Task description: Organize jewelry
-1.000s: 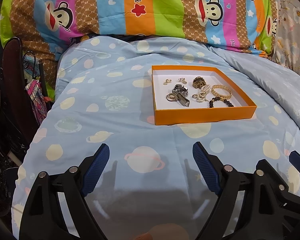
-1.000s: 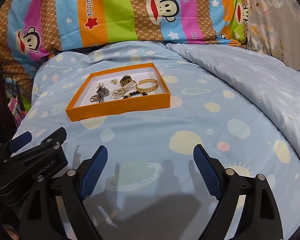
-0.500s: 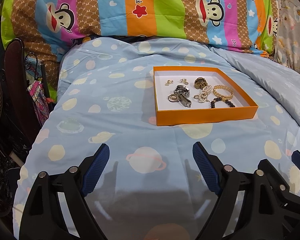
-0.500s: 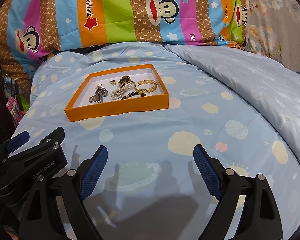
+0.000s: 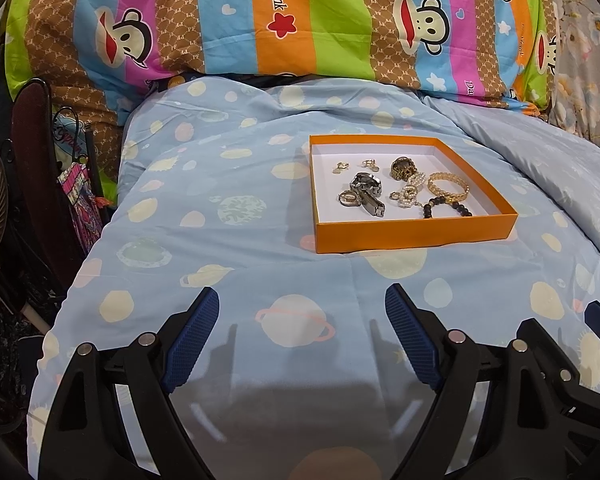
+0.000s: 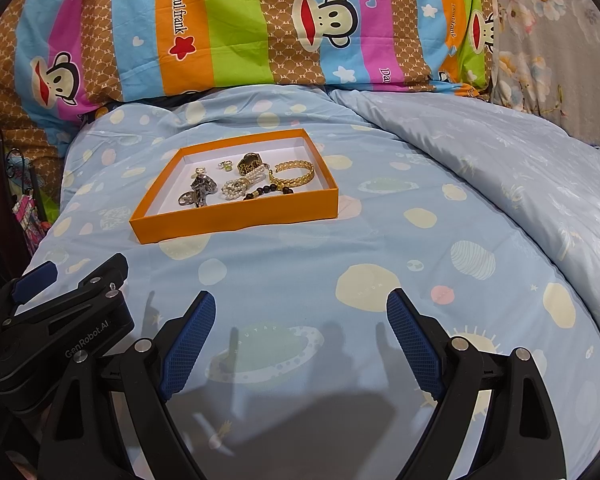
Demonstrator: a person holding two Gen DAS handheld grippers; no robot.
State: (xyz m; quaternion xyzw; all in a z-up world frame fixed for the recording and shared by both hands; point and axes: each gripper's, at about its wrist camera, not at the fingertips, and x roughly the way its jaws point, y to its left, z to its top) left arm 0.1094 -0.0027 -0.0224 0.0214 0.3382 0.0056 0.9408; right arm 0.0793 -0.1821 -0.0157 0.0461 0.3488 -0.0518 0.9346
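- While both tools hang low over the bed [image 5: 228, 184], the orange box [image 5: 416, 236] sits ahead on the blue quilt, well apart from either.
- From the left hand-held gripper [image 5: 302, 320] the box lies forward and right; its jaws are spread wide, holding nothing.
- From the right hand-held gripper [image 6: 300, 324] the box [image 6: 236, 220] lies forward and left; jaws likewise spread and empty.
- Inside: watch [image 5: 366, 192], pearl piece [image 5: 408, 192], gold bangle [image 5: 448, 186], dark bead string [image 5: 446, 204], small rings and earrings, all crowded toward the middle.
- Neither arm looks clearly nearer; the bangle side faces the right one, the watch side the left.
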